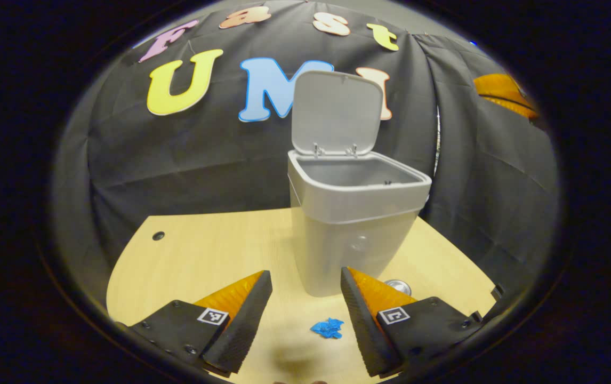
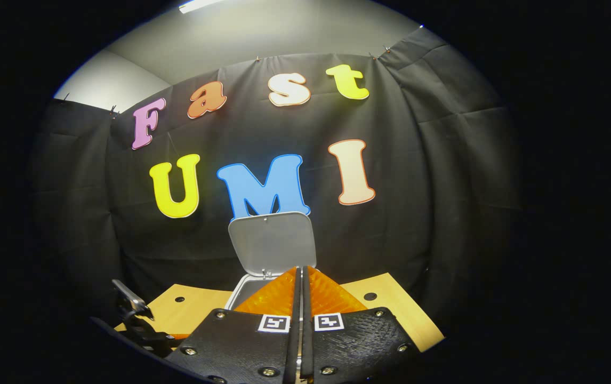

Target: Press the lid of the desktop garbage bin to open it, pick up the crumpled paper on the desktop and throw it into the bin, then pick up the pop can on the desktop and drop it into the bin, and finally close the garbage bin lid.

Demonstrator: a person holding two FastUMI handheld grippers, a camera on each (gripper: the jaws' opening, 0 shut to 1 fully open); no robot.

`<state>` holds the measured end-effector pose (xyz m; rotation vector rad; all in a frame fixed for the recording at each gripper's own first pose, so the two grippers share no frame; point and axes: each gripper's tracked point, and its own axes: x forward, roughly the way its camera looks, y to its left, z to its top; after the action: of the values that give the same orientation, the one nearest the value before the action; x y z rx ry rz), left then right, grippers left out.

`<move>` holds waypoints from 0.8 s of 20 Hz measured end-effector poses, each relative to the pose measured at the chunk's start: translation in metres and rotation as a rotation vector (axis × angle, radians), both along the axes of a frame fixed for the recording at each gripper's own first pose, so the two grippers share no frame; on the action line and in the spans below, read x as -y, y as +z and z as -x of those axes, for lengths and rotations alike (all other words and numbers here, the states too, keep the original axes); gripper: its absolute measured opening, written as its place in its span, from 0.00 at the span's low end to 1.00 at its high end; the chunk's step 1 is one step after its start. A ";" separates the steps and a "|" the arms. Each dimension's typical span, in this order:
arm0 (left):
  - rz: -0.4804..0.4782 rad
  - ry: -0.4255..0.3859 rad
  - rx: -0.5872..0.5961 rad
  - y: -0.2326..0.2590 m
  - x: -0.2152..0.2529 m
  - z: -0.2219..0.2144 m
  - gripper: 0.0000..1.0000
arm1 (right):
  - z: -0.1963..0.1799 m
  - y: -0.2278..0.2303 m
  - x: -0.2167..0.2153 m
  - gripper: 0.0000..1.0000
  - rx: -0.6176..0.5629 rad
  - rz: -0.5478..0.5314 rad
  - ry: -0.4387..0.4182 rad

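Observation:
The grey desktop bin (image 1: 356,229) stands mid-table with its lid (image 1: 336,112) swung upright and the inside exposed. In the left gripper view, a small blue crumpled paper (image 1: 328,328) lies on the wood between my fingers, nearer the right one. The pop can (image 1: 399,286) shows just its silver top behind that finger, beside the bin's base. My left gripper (image 1: 306,272) is open, low over the table, close in front of the bin. My right gripper (image 2: 301,269) is shut with nothing in it, held high, with the raised lid (image 2: 272,242) just beyond its tips.
The light wooden table (image 1: 204,256) has a small cable hole (image 1: 158,235) at the far left and black cloth walls close around it. An orange piece of the other gripper (image 1: 503,93) hangs high at the right. A dark gripper part (image 2: 132,314) sits low left.

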<state>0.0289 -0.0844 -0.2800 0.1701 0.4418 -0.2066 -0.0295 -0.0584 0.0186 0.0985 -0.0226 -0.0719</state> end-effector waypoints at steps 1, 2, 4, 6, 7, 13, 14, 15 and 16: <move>-0.005 -0.010 -0.021 -0.013 0.003 0.002 0.87 | 0.004 -0.001 0.006 0.02 -0.001 0.006 -0.015; -0.009 -0.020 -0.040 -0.028 0.007 0.002 0.87 | 0.008 -0.002 0.012 0.02 -0.004 0.012 -0.030; -0.015 -0.038 -0.078 -0.054 0.014 0.002 0.87 | 0.014 -0.005 0.026 0.02 -0.018 0.025 -0.065; -0.031 -0.049 -0.115 -0.080 0.017 0.003 0.84 | 0.021 -0.008 0.039 0.02 -0.033 0.035 -0.098; -0.037 -0.053 -0.133 -0.090 0.018 0.004 0.84 | 0.024 -0.009 0.045 0.02 -0.038 0.038 -0.113; -0.087 -0.048 -0.225 -0.149 0.013 0.004 0.90 | 0.037 -0.017 0.075 0.02 -0.074 0.069 -0.182; -0.092 -0.044 -0.234 -0.157 0.011 0.004 0.84 | 0.037 -0.019 0.080 0.02 -0.083 0.071 -0.190; -0.094 -0.038 -0.246 -0.163 0.010 0.004 0.84 | 0.038 -0.021 0.083 0.02 -0.092 0.071 -0.195; -0.095 -0.031 -0.257 -0.168 0.009 0.004 0.84 | 0.038 -0.025 0.086 0.02 -0.104 0.071 -0.199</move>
<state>0.0250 -0.0935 -0.4481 0.2447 0.7058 -0.2388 -0.0676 -0.1444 -0.0068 0.0208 0.0689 -0.2751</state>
